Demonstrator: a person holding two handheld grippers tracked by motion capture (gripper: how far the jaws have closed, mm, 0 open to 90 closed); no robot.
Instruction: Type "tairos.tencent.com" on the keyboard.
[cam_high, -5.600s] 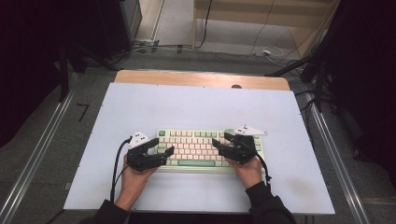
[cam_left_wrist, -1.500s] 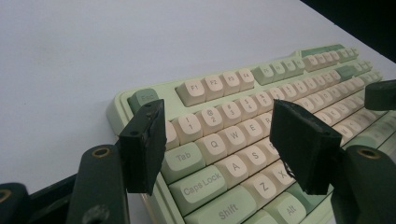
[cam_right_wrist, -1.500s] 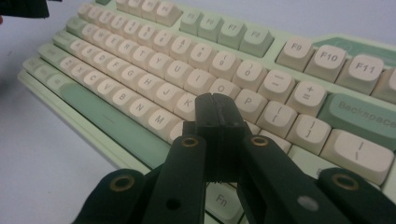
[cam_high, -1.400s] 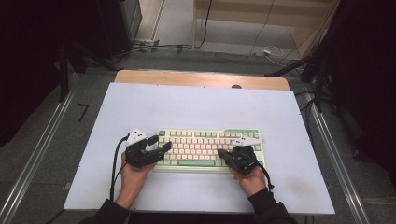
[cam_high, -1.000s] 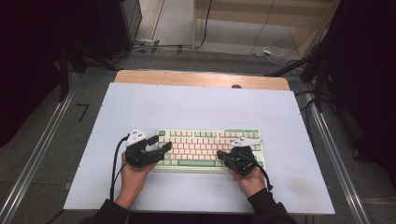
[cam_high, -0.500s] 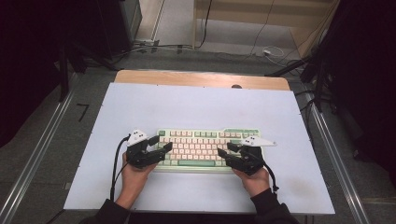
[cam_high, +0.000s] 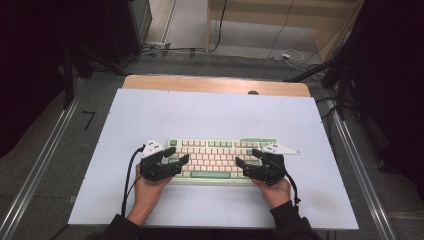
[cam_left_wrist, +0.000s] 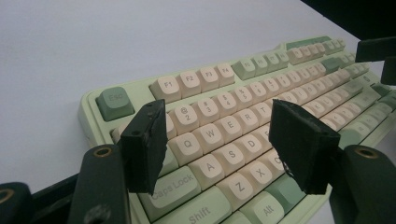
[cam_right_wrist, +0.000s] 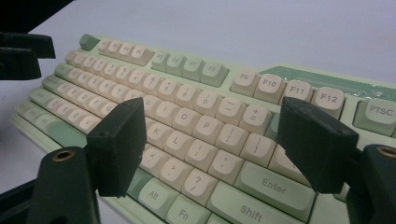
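The keyboard (cam_high: 220, 159) is lying flat on the white mat (cam_high: 210, 115), toward the mat's near edge, with its long side running across the table. The left gripper (cam_high: 181, 161) is hovering over the keyboard's left end. Its jaws are standing spread, with nothing between them; in the left gripper view they are framing the keys from Q to Z (cam_left_wrist: 219, 154). The right gripper (cam_high: 246, 162) is hovering over the keyboard's right end. Its jaws have just been opening and are now standing spread, with no key or other part pinched between them; in the right gripper view they are bracketing the keys beside Enter (cam_right_wrist: 274, 185). Both hands are gripping the grippers from the near side of the table.
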